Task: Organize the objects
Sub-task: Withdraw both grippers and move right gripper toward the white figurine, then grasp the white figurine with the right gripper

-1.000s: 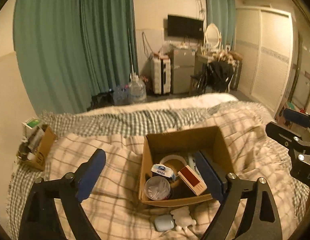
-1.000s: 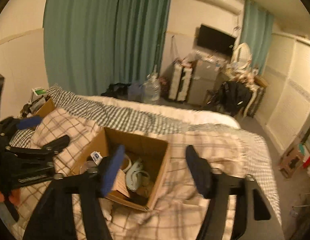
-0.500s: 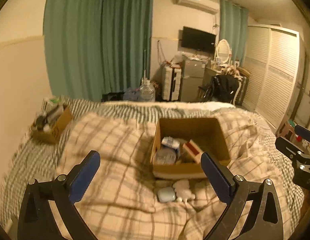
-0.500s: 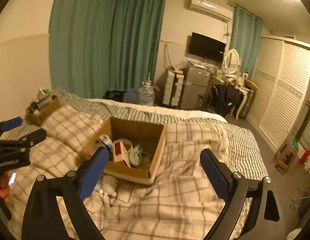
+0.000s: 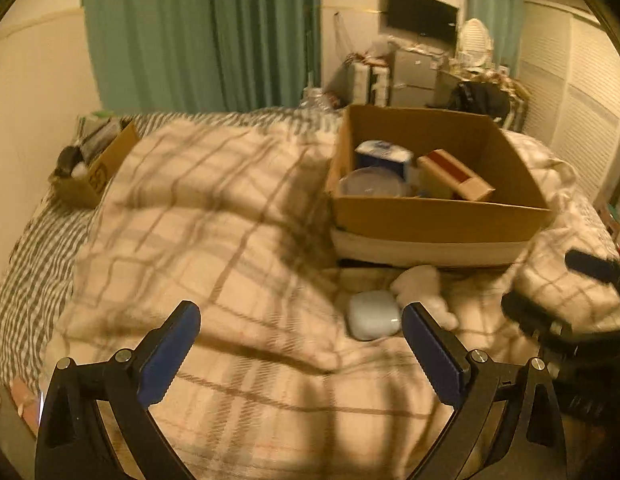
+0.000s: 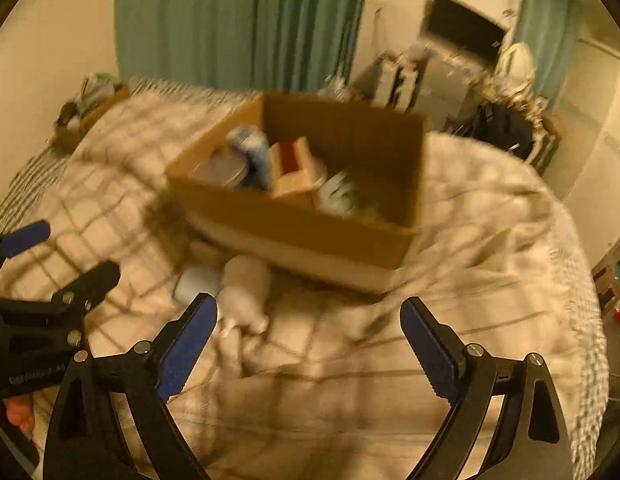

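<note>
A brown cardboard box (image 5: 438, 216) sits on the plaid bedspread and holds a round tin (image 5: 370, 186), a blue-white pack (image 5: 384, 156) and a red-topped wooden box (image 5: 454, 174). In front of it lie a pale blue case (image 5: 372, 314) and a white plush toy (image 5: 424, 286). My left gripper (image 5: 299, 338) is open and empty, low over the bedspread, with the case just inside its right finger. My right gripper (image 6: 307, 330) is open and empty; the white toy (image 6: 245, 288) lies by its left finger and the box (image 6: 301, 232) is beyond. This view is blurred.
A smaller cardboard box (image 5: 91, 168) full of items sits at the bed's far left by the wall. Green curtains, a TV, suitcases and a cluttered dresser stand beyond the bed. White wardrobe doors line the right side. The bedspread (image 5: 213, 232) is rumpled.
Both grippers have dropped lower and moved closer to the bed. The case and white toy now lie near their fingertips. Both stay open and empty.
</note>
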The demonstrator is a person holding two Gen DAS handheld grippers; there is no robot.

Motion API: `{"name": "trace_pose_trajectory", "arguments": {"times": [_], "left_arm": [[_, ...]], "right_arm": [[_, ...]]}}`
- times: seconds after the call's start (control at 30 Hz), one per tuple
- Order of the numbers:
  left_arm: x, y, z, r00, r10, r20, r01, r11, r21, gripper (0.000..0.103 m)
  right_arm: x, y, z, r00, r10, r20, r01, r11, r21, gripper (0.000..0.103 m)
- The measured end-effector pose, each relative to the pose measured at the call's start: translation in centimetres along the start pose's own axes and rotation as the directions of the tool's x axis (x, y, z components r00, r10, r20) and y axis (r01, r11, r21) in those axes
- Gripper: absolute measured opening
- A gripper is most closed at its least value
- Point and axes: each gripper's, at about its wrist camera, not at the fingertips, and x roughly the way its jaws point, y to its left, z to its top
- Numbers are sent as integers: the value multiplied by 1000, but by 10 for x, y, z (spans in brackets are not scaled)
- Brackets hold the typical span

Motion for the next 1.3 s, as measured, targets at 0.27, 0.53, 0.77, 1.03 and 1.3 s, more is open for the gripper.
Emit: {"name": "trace_pose_trajectory", "arguments": {"times": [0.27, 0.53, 0.77, 1.03, 1.3], "left_arm": [[7, 36, 4, 996, 89, -17, -90, 993, -80, 103], [24, 39, 3, 995, 58, -83, -64, 995, -79, 103], [28, 40, 2, 992, 80, -102, -89, 992, -86, 103], [34, 33, 0, 986, 113, -125, -121, 991, -57, 103], [29, 4, -3, 986, 118, -118, -115, 993, 34, 103]], "right_arm": [[29, 29, 4, 998, -20, -62, 16, 998, -54, 93], [58, 33, 6, 991, 3, -133, -7, 999, -35, 77], [88, 41, 11, 981, 42, -189, -47, 999, -26, 72], [123, 43, -3, 952, 20, -305, -33, 999, -36, 49], [55, 14, -11, 986, 48, -161, -44, 999, 28, 48]]}}
